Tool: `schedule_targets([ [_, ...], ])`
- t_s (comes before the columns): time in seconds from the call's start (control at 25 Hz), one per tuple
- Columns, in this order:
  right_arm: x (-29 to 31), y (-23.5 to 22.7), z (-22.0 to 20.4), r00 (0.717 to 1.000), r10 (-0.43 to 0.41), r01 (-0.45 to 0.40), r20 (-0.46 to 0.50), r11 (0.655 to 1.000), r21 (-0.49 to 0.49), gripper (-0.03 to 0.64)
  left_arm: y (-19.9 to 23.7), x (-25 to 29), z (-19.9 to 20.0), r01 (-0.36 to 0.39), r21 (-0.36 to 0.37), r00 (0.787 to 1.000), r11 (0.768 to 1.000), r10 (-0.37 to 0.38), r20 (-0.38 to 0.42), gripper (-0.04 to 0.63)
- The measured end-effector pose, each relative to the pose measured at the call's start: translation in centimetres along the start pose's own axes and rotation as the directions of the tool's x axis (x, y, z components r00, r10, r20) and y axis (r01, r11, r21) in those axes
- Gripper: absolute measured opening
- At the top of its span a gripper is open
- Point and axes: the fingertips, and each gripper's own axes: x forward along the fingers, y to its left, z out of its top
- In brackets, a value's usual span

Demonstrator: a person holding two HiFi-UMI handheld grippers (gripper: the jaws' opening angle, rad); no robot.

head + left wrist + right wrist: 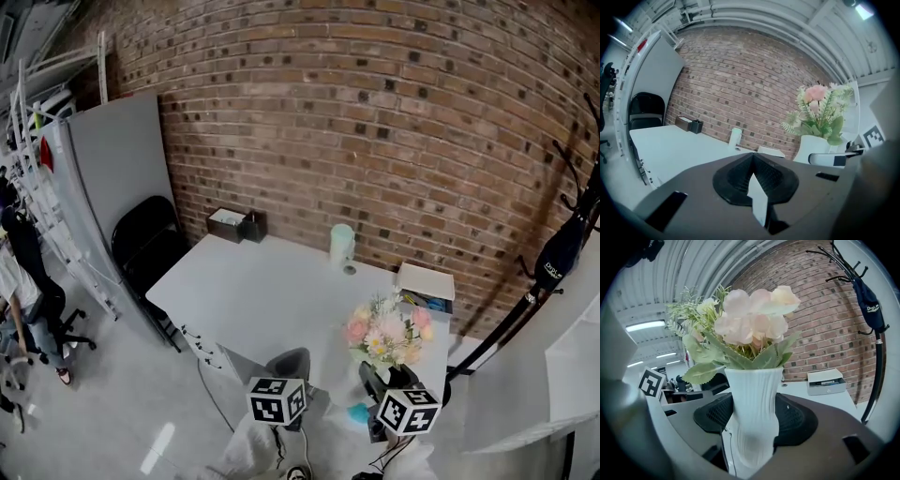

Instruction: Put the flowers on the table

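A bouquet of pink, cream and yellow flowers (384, 333) stands in a ribbed white vase (752, 418). My right gripper (386, 382) is shut on the vase, its black pads (797, 420) pressed against both sides of the vase's lower body. In the head view the flowers hang over the near right corner of the white table (262, 291); whether the vase touches it is hidden. My left gripper (291, 367) sits beside it on the left, jaws closed on nothing, only a thin sliver showing between them. The left gripper view shows the flowers (818, 110) to its right.
On the table stand a pale cylinder (342, 246), a white open box (425, 281) and two small dark boxes (237, 225) by the brick wall. A black chair (145, 246) and grey panel (117, 178) are left; a coat stand (562, 253) is right.
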Motion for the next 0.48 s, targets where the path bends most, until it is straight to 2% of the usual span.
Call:
schedule_targets([
  [0.28, 1.4, -2.2, -0.5, 0.999, -0.049, 0.049, -0.023, 0.998, 0.027, 0.258, 0.5, 3.1, -1.6, 0.027, -0.013, 0.998, 1.0, -0.028, -0.056, 0.006],
  [0.48, 3.4, -3.7, 0.1, 0.997, -0.066, 0.066, -0.033, 0.998, 0.016, 0.258, 1.0, 5.5, -1.5, 0.036, -0.022, 0.997, 0.999, -0.037, -0.062, 0.006],
])
